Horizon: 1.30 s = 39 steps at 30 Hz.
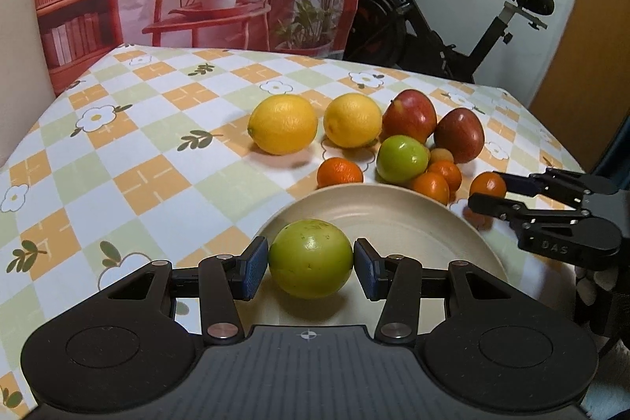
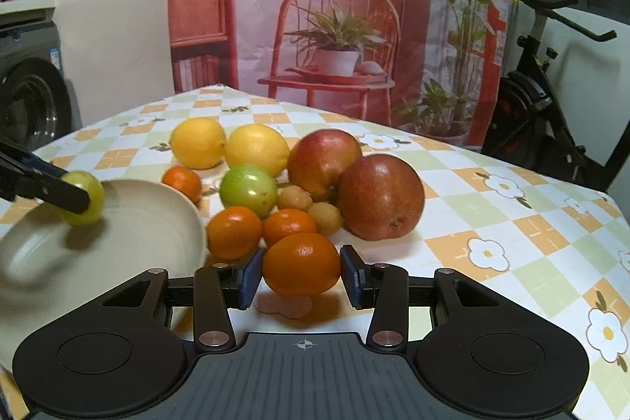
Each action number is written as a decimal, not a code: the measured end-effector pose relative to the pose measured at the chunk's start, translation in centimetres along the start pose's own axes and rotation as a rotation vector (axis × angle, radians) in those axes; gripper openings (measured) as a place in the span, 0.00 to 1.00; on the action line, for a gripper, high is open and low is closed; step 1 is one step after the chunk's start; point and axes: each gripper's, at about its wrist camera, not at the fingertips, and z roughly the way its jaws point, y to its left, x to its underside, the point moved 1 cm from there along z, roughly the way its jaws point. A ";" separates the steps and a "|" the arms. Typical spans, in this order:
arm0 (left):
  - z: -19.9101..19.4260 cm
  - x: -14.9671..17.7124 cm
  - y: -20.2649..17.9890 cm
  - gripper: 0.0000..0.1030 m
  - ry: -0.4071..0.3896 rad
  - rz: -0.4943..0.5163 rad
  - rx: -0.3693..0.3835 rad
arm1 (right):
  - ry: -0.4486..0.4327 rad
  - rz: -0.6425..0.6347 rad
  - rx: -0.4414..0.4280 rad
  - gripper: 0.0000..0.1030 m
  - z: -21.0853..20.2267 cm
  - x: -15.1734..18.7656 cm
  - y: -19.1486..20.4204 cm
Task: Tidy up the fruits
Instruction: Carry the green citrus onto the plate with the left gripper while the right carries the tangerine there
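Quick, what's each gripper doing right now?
Left gripper: shut on the green fruit over the plate.
Right gripper: shut on an orange.

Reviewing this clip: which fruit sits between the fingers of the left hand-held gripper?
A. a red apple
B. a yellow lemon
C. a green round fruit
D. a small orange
C: the left hand-held gripper has its blue pads on either side of a green round fruit, over the beige plate; the small orange is in the right hand-held gripper instead.
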 end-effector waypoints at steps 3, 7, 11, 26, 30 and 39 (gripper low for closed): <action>0.1 0.2 0.1 0.49 0.008 0.002 -0.003 | -0.031 -0.015 -0.016 0.38 -0.6 -0.6 0.7; 0.2 0.3 0.2 0.49 0.015 -0.002 -0.008 | -0.069 -0.035 -0.047 0.38 -1.2 -1.8 1.7; 0.2 0.3 0.1 0.49 0.014 -0.002 -0.008 | -0.063 -0.090 -0.092 0.38 -0.8 -2.1 3.3; 0.2 0.4 0.1 0.49 0.011 0.002 -0.010 | -0.011 -0.145 -0.166 0.38 0.1 -1.0 5.9; 0.2 0.4 0.1 0.50 0.010 0.003 -0.013 | -0.005 -0.156 -0.167 0.40 0.2 -0.7 6.1; 0.2 0.4 0.0 0.49 0.007 0.008 -0.019 | 0.005 -0.151 -0.172 0.43 0.3 -0.1 6.0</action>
